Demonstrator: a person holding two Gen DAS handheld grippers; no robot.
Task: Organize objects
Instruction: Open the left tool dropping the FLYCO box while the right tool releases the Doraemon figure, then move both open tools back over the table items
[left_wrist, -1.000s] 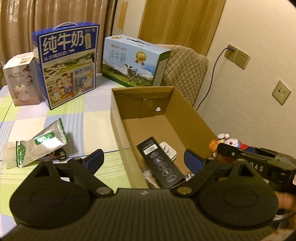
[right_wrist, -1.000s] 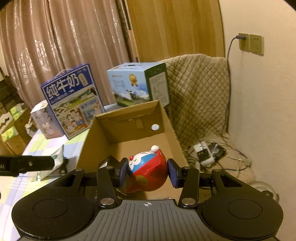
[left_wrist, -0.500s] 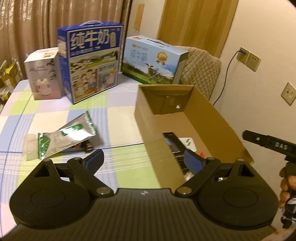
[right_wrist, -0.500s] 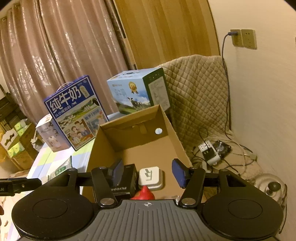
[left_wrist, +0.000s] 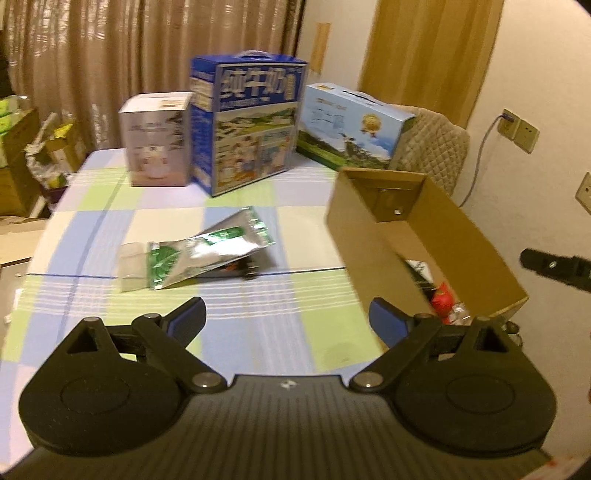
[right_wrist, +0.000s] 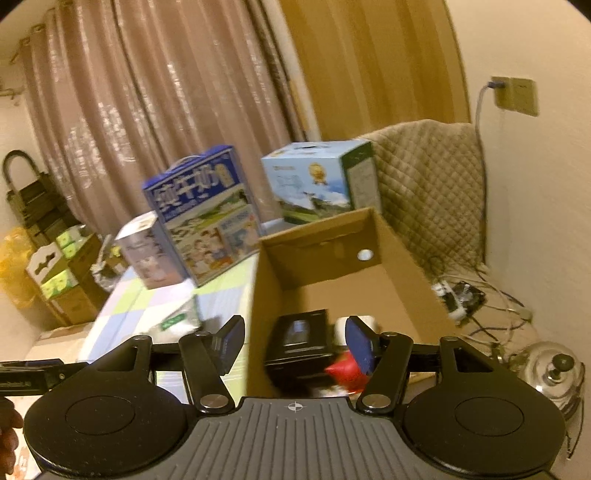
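An open cardboard box (left_wrist: 376, 236) (right_wrist: 266, 306) stands on the right side of the checked table (left_wrist: 110, 206). Inside it lie a red toy (right_wrist: 345, 371) (left_wrist: 443, 301), a black power strip (right_wrist: 301, 341) and a white plug adapter (right_wrist: 365, 320). A silver-green foil pouch (left_wrist: 207, 254) (right_wrist: 177, 319) lies on the table over a small black object (left_wrist: 247, 267). My left gripper (left_wrist: 286, 317) is open and empty above the table, in front of the pouch. My right gripper (right_wrist: 295, 339) is open and empty over the box's near end.
A blue milk carton box (left_wrist: 247, 122), a light-blue milk box (left_wrist: 351, 125) and a white appliance box (left_wrist: 155, 144) stand at the table's far edge. A quilted chair (right_wrist: 428, 184), floor cables (right_wrist: 480, 306) and a kettle (right_wrist: 550, 373) are on the right.
My right gripper opened and let the red toy go into the box, then pulled back. My left gripper swung left, away from the box, toward the pouch.
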